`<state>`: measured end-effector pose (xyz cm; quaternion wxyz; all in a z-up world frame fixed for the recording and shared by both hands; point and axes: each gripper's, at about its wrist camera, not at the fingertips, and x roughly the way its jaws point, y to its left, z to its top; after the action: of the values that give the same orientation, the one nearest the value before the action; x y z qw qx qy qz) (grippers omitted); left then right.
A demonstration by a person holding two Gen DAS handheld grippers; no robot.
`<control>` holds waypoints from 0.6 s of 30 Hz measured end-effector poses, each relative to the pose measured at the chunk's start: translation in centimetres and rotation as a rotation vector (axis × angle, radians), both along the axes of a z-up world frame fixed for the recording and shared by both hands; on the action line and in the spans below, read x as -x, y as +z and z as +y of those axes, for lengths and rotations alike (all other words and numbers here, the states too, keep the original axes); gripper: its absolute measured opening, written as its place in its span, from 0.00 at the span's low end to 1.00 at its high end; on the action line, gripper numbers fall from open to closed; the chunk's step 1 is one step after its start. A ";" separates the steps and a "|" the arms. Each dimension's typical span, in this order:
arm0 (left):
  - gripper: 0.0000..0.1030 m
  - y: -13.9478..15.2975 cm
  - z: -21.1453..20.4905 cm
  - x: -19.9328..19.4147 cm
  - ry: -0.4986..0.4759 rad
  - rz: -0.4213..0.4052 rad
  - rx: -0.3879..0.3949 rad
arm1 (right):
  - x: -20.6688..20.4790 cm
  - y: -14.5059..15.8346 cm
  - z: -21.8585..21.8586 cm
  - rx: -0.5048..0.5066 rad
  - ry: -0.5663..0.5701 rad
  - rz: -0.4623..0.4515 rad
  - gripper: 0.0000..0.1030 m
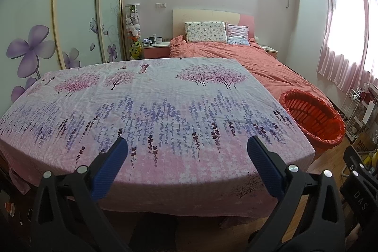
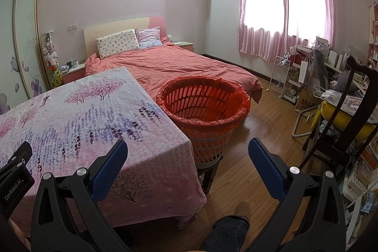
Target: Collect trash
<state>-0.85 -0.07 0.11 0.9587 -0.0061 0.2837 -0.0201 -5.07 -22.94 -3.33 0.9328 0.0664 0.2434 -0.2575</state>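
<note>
The left gripper (image 1: 187,150) is wide open, and its two blue fingers (image 1: 111,167) hold nothing. The right gripper (image 2: 187,152) is wide open too, with nothing between its blue fingers (image 2: 265,167). Both point forward, side by side.

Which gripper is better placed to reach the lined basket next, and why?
Probably right. The right gripper faces the red-lined basket just ahead, while the left gripper faces the floral tablecloth, basket off to its right. Both open, empty.

Looking forward from each wrist, low and close over the bench (image 1: 165,98); right view sitting further right; both sharing bench, lined basket (image 2: 203,105) and bed (image 2: 189,65).
</note>
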 end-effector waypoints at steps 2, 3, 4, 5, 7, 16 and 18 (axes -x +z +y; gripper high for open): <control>0.96 0.0 0.1 0.1 0.000 0.000 0.000 | 0.0 0.0 0.0 0.000 0.000 0.000 0.98; 0.96 0.0 0.0 0.0 0.001 0.000 -0.001 | 0.0 0.0 0.0 0.000 0.000 0.000 0.98; 0.96 0.0 0.0 0.0 0.000 0.000 0.000 | 0.0 0.0 0.0 0.000 0.000 0.001 0.98; 0.96 0.0 0.1 0.1 0.000 0.000 0.000 | 0.0 0.0 0.0 0.000 0.000 0.000 0.98; 0.96 0.0 0.0 0.0 0.000 0.001 0.000 | 0.0 0.0 0.0 0.000 0.000 0.000 0.98; 0.96 0.0 0.0 0.0 0.000 0.001 -0.001 | 0.0 0.0 0.0 0.000 0.000 0.000 0.98; 0.96 0.0 -0.1 0.0 0.000 0.001 -0.001 | 0.0 0.1 -0.1 0.000 0.000 0.001 0.98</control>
<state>-0.84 -0.16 0.14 0.9585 -0.0058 0.2842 -0.0200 -5.03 -23.01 -3.27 0.9327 0.0664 0.2437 -0.2576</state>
